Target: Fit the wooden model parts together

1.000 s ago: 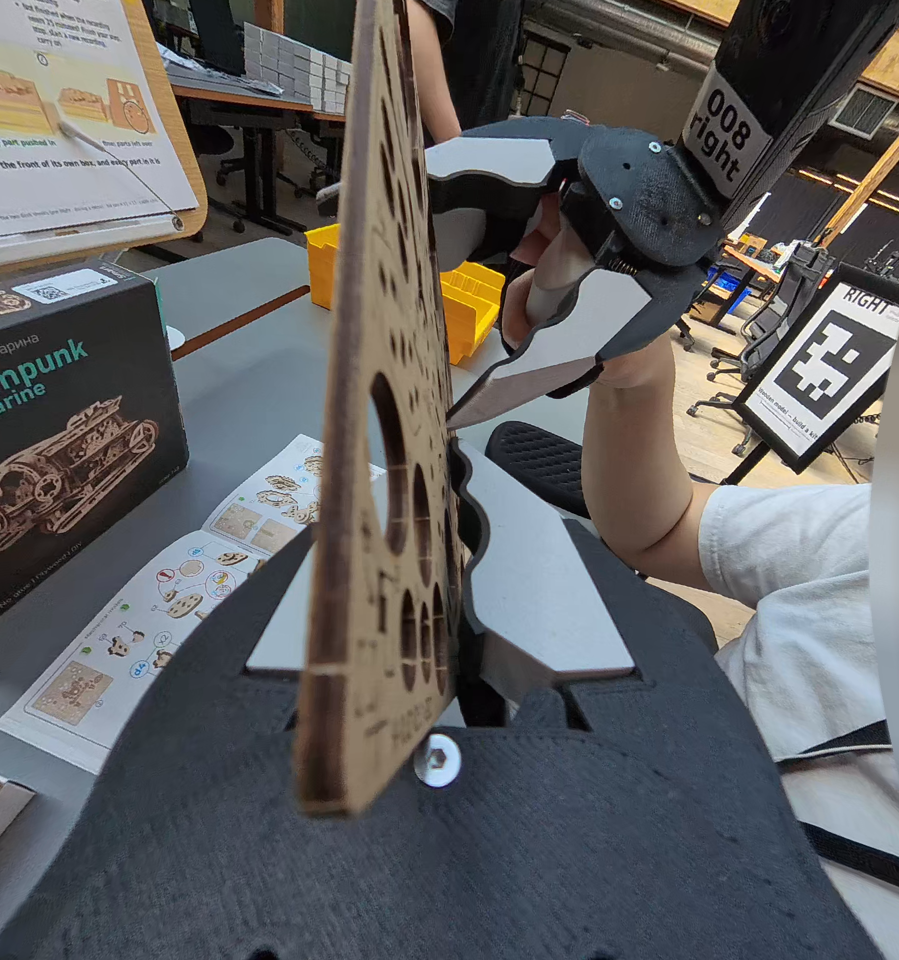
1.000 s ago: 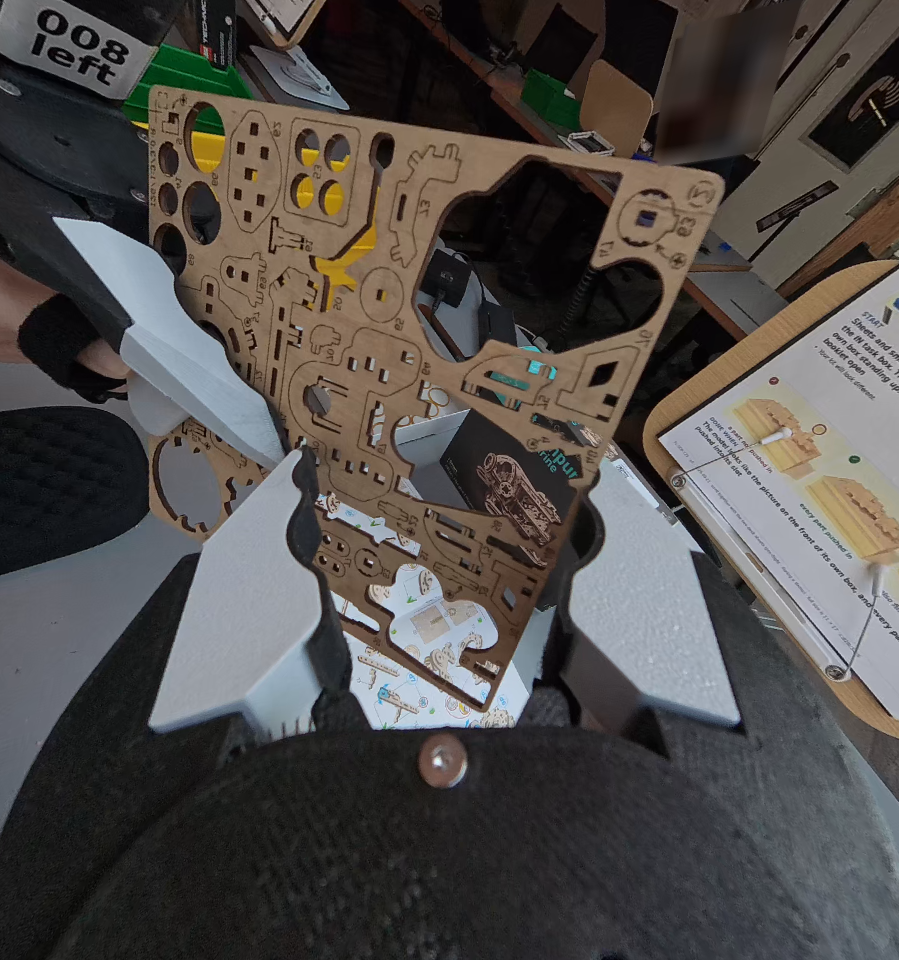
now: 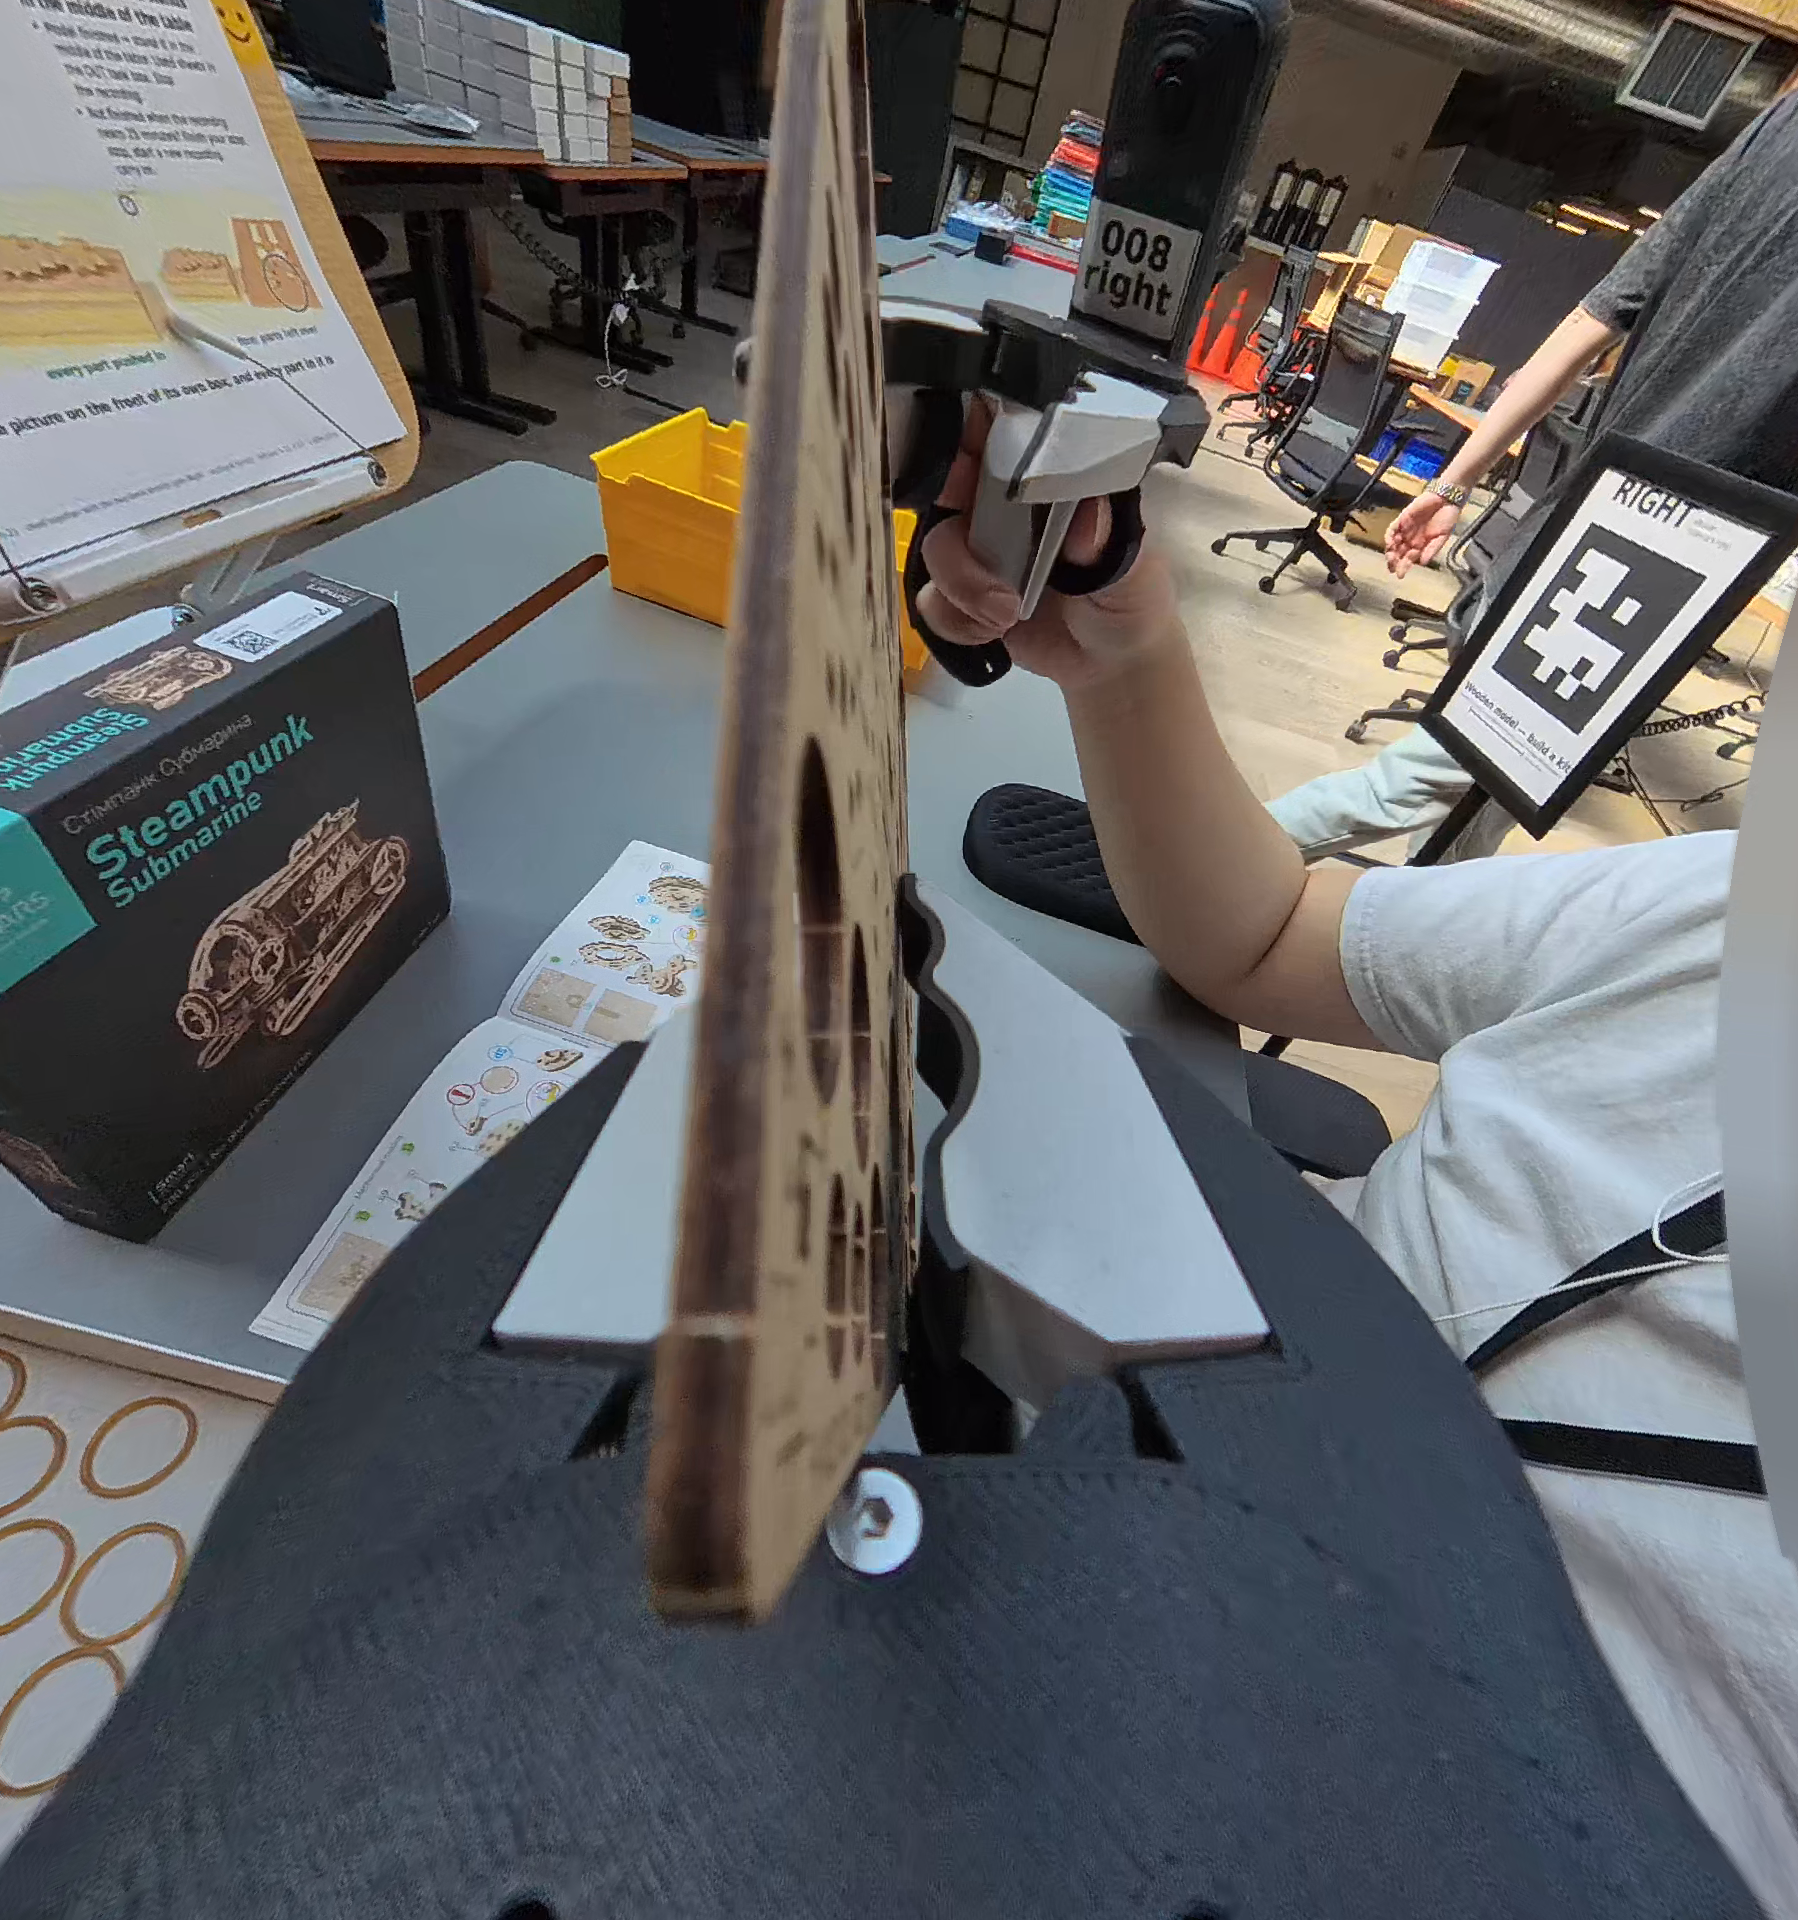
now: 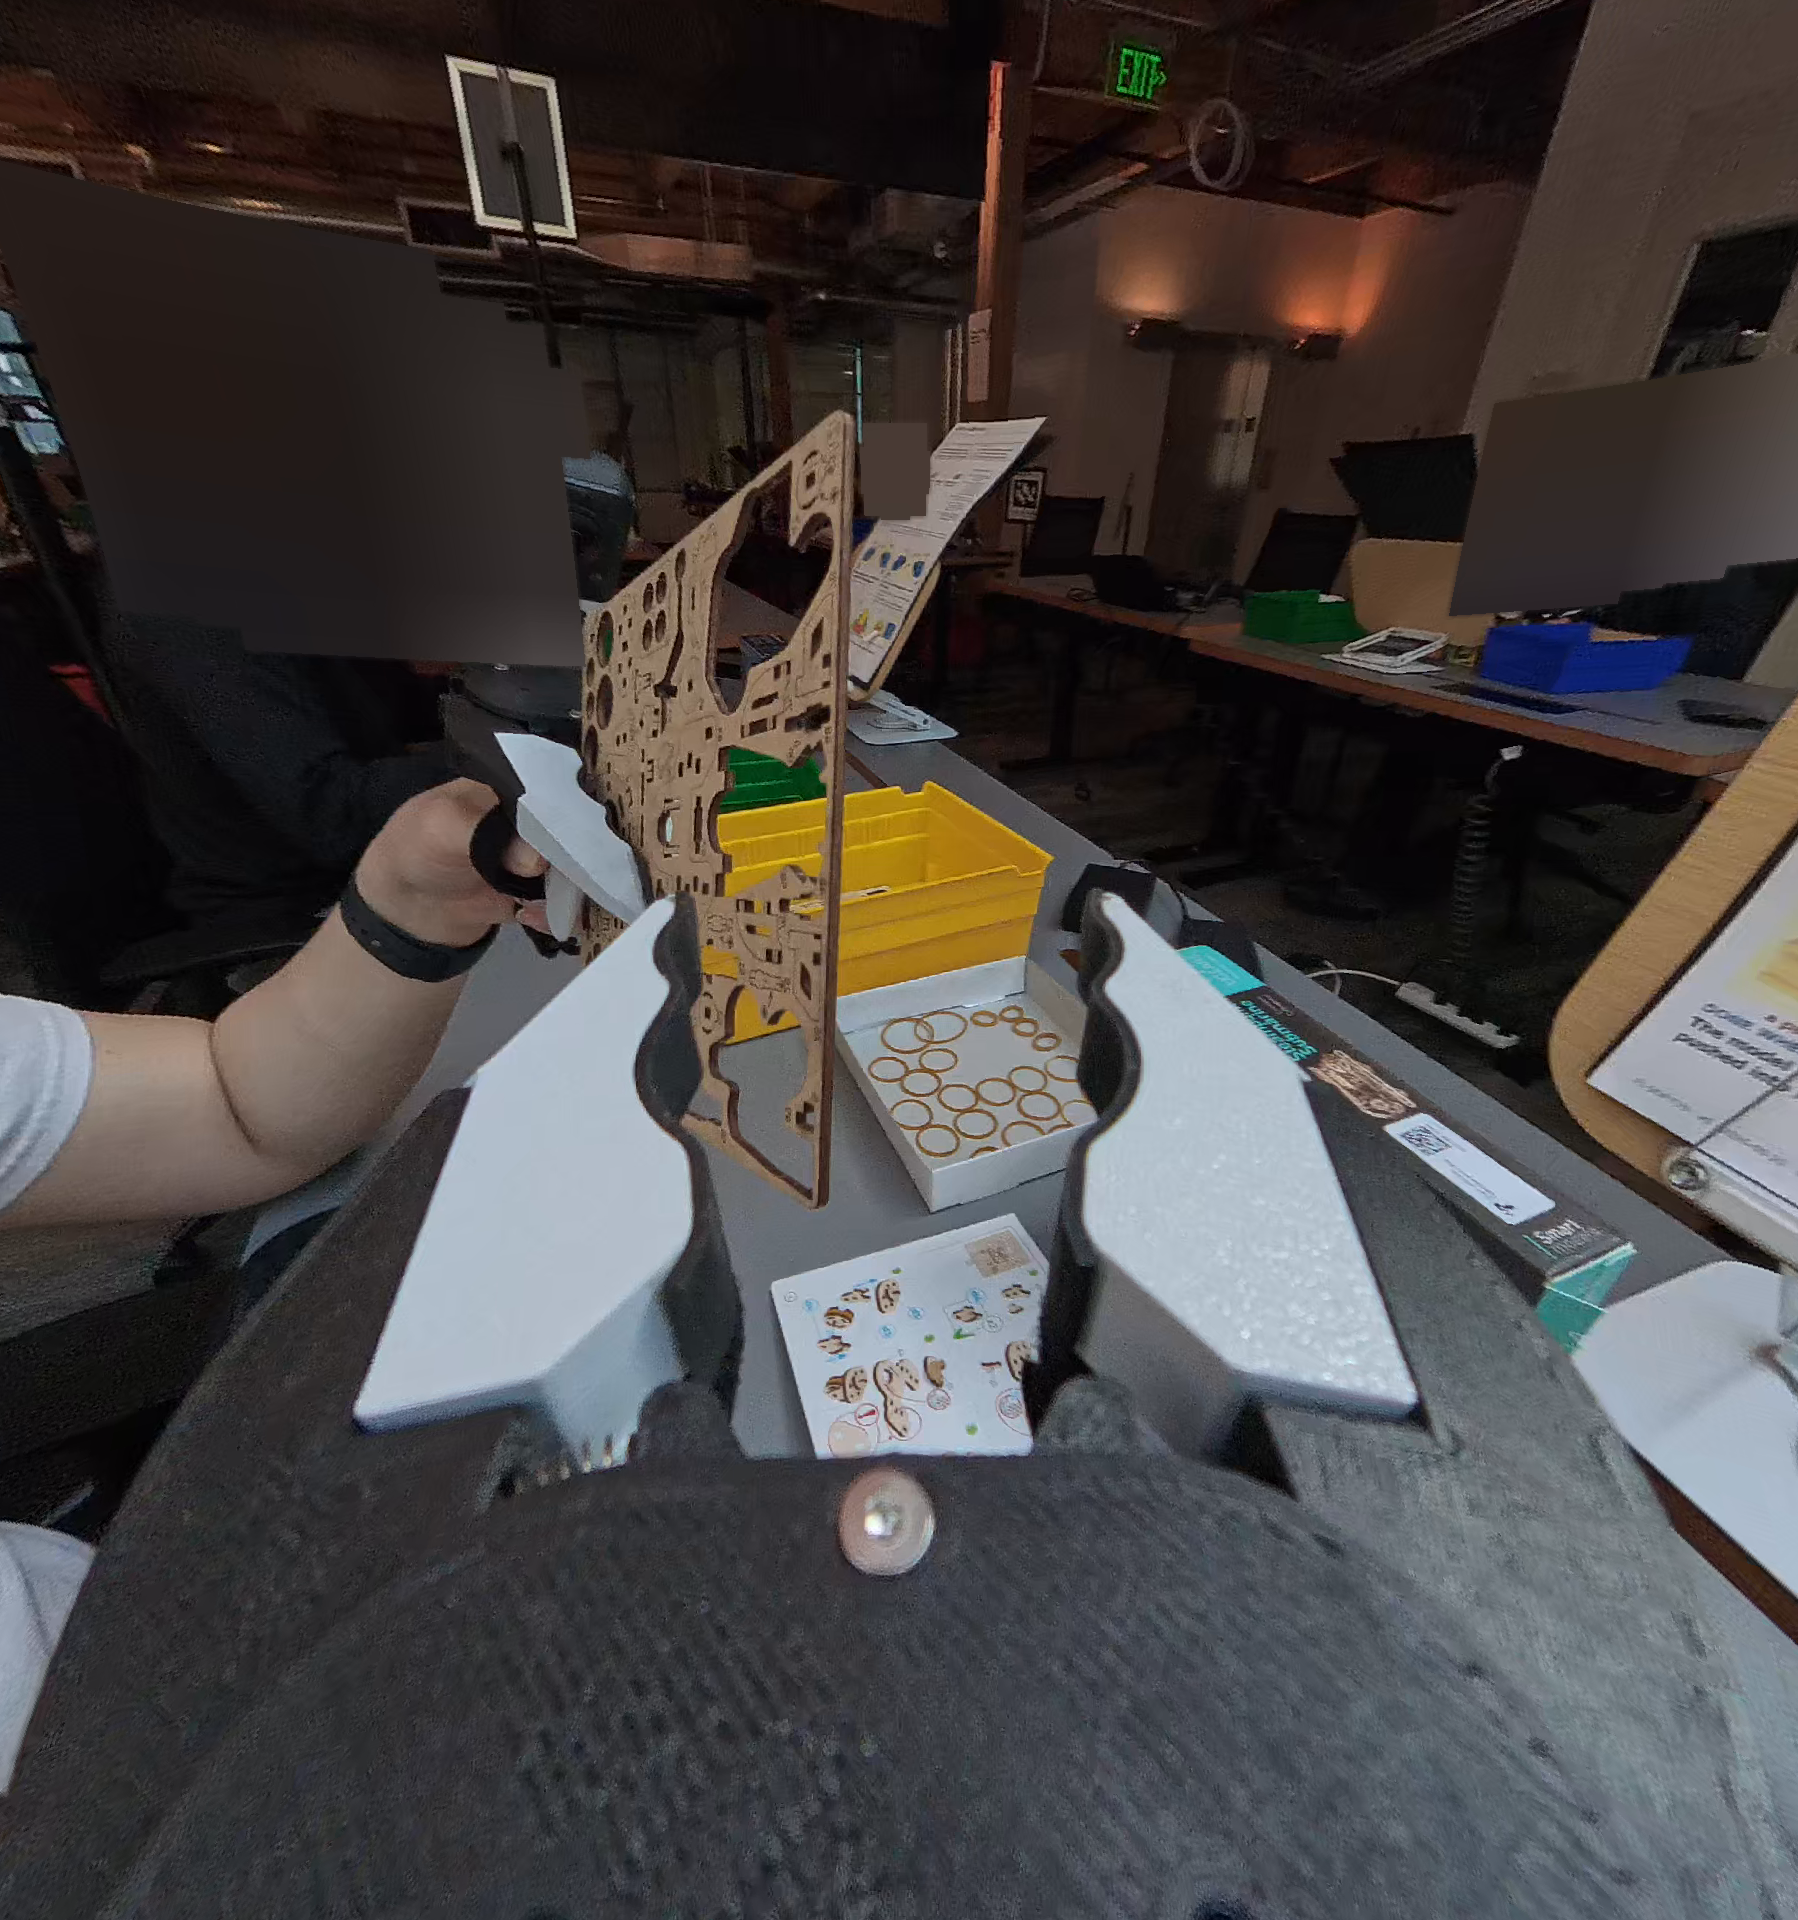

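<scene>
A laser-cut wooden parts sheet (image 3: 770,727) stands upright and edge-on in the left wrist view, with several holes where pieces have been removed. My left gripper (image 3: 853,935) is shut on its lower edge. In the right wrist view the sheet (image 4: 739,831) hangs above the table, held by the left gripper (image 4: 573,821) from the left. My right gripper (image 4: 884,1091) is open and empty, a little short of the sheet, which shows past its left finger (image 4: 583,1143). The right gripper also shows in the left wrist view (image 3: 1061,457), beyond the sheet.
A dark kit box (image 3: 178,894) stands on the grey table (image 3: 583,748), with an instruction leaflet (image 4: 916,1340) beside it. A white tray of rubber bands (image 4: 978,1081) and a yellow bin (image 4: 926,862) lie behind. An instruction board (image 3: 147,260) stands at the left. A person stands far right.
The right gripper has drawn back from the sheet, which was between its fingers before. The left gripper still holds the sheet, now turned more edge-on to the right camera.
</scene>
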Available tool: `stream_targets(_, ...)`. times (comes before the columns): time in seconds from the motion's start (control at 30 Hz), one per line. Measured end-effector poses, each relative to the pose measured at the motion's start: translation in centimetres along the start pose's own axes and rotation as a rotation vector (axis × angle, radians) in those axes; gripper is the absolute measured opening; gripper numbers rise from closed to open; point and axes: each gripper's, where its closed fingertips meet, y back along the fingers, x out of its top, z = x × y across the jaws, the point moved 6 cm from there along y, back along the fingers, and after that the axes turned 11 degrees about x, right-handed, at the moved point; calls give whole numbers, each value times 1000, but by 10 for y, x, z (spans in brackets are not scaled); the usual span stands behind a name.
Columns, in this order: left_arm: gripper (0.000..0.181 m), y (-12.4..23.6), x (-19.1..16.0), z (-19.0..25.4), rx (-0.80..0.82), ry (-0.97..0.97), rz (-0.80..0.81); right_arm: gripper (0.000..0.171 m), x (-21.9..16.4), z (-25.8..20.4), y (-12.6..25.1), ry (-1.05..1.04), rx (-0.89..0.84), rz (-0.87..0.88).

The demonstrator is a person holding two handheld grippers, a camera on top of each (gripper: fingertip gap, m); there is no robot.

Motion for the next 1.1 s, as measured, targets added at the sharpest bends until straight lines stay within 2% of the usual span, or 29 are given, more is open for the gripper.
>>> stream_targets(0.1, 0, -3, -1, 6, -31, -7, -15, 66, -6, -13, -14, 25, 87, -49)
stream_targets(0.2, 0, -5, -3, 10, -74, 8, -25, 66, -18, -23, -28, 66, 105, -169)
stream_targets(0.37, 1, -7, -4, 10, -109, 35, -36, 59, -25, -25, -32, 27, 121, -230)
stream_targets(0.57, 1, -11, -9, 11, -110, 30, -81, 39, -25, -22, -25, 4, 126, -235)
stream_targets(0.6, 1, -11, -9, 11, -111, 29, -81, 30, -26, -24, -25, -12, 150, -239)
stream_targets(0.67, 1, -12, -9, 11, -110, 32, -68, 26, -27, -26, -25, -66, 203, -229)
stream_targets(0.73, 1, -12, -9, 10, -115, 36, -74, 11, -27, -27, -25, -97, 252, -204)
stream_targets(0.77, 1, -12, -9, 10, -115, 33, -73, 8, -27, -28, -24, -108, 275, -200)
stream_targets(1.0, 1, -7, -3, 9, -104, 4, -7, 1, -32, -28, -22, -179, 406, -166)
stream_targets(1.1, 1, 0, 5, 4, -102, 30, 67, 2, -49, -27, -25, -205, 457, -251)
